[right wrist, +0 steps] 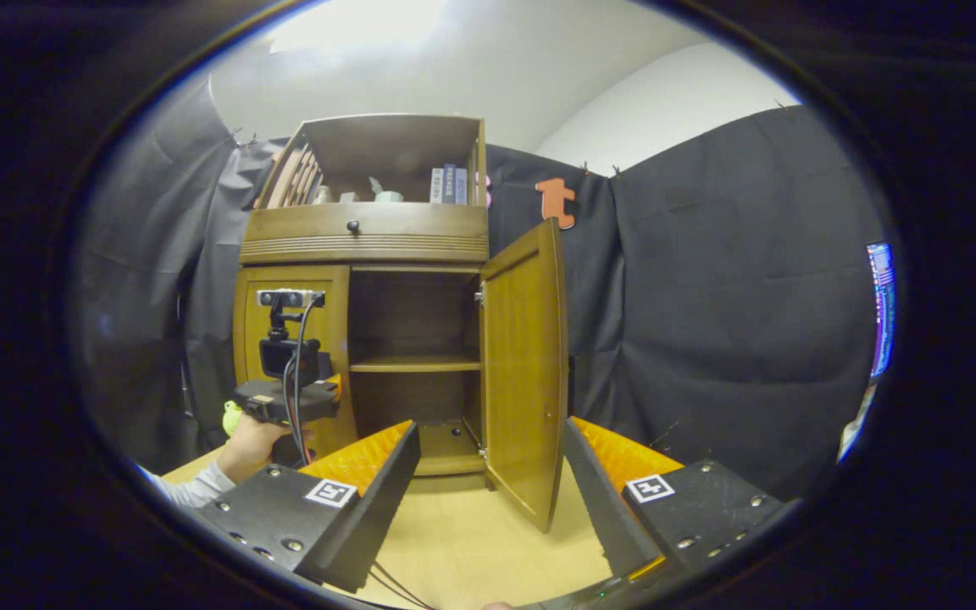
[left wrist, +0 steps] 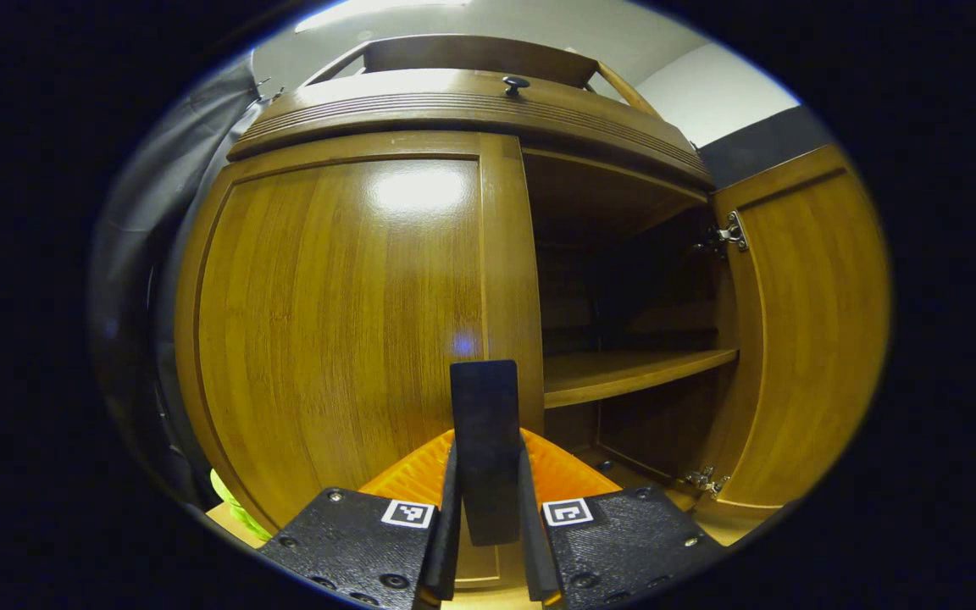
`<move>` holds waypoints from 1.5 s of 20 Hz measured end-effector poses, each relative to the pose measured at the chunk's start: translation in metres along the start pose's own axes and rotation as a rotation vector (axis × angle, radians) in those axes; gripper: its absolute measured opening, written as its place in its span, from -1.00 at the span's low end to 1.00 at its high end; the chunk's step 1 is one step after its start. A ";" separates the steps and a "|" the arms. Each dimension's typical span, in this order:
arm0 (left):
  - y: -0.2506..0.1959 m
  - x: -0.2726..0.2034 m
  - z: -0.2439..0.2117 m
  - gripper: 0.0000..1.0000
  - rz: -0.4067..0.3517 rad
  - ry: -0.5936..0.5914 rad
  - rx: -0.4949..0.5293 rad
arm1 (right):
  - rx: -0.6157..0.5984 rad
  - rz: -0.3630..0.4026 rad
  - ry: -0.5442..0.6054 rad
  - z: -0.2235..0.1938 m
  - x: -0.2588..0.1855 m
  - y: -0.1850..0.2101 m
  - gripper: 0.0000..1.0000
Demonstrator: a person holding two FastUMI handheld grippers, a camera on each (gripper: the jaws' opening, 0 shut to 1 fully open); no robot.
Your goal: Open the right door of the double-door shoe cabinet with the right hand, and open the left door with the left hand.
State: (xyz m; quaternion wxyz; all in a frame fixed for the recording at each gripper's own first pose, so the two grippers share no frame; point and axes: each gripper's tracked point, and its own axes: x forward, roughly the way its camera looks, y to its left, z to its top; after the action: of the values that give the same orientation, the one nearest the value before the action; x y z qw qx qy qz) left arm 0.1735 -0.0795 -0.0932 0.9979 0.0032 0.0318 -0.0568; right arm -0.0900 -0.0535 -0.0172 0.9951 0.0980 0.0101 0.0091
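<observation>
The cabinet [right wrist: 386, 339] stood on a pale wood floor [right wrist: 471, 542] against the booth's black cloth. Its right door [right wrist: 526, 373] hung swung out wide, baring a shelf [right wrist: 414, 364] across a dark interior. The left door [left wrist: 335, 322] lay flush and closed.

In the left gripper view, the left gripper [left wrist: 488, 474] sat close against the left door's inner edge, its two fingers drawn together on a dark flat handle [left wrist: 485, 440] that stood upright between them. Where that handle joined the door was hidden behind the fingers. The right door [left wrist: 801, 339] showed its inner face and hinges [left wrist: 729, 235].

In the right gripper view, the right gripper [right wrist: 488, 474] hung back from the cabinet, its fingers spread wide with nothing between them, the open door's edge seen through the gap. That view also showed, farther off, a hand [right wrist: 252, 445] holding the left gripper [right wrist: 289, 398] against the left door, and books [right wrist: 450, 184] in the top shelf unit [right wrist: 386, 161], too small to make out.
</observation>
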 end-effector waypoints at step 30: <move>0.018 -0.129 0.007 -0.34 -0.119 0.115 0.002 | 0.024 -0.048 -0.078 0.033 -0.079 -0.018 0.99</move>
State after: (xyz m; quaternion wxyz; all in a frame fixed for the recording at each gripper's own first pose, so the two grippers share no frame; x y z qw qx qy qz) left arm 0.0477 -0.0466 -0.0775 0.9893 0.0054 0.0892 -0.1156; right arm -0.1678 -0.0790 0.0135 0.9934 0.1102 -0.0262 -0.0188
